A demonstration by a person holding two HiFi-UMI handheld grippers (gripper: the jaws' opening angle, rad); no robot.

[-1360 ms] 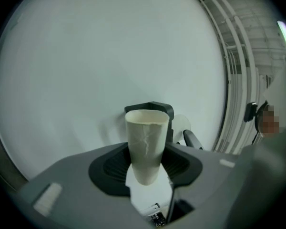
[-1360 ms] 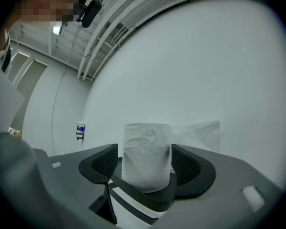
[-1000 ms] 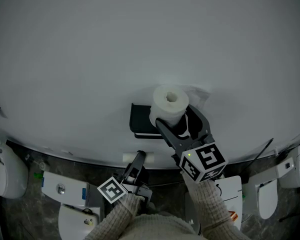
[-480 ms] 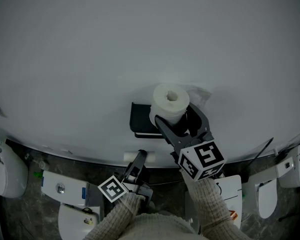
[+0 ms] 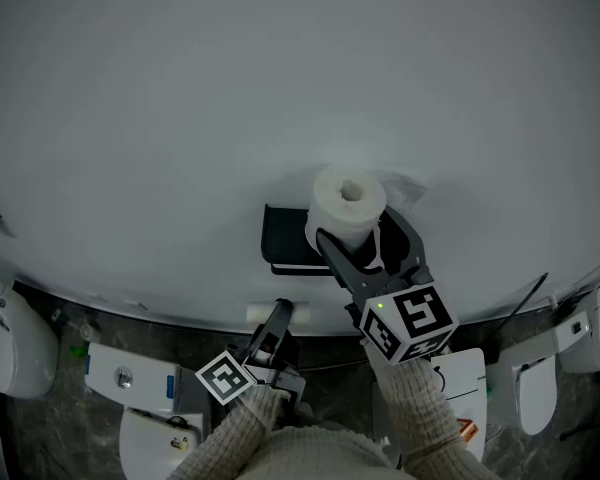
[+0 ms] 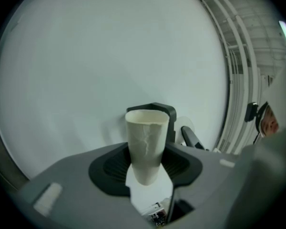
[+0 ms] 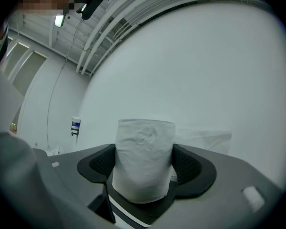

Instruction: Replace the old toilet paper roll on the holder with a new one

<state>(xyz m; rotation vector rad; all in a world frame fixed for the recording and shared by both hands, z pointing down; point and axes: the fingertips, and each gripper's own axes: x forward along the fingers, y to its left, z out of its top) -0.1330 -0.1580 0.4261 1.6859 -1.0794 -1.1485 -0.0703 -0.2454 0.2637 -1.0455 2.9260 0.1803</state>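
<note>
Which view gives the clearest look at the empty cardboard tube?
The left gripper view: the cardboard tube stands upright between the left hand-held gripper's jaws, close and central. The head view shows only a pale sliver at that gripper's tip; the right gripper view does not show it.

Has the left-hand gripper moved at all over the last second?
No. The left gripper stays put below the black holder on the wall, with the same gap as before.
</note>
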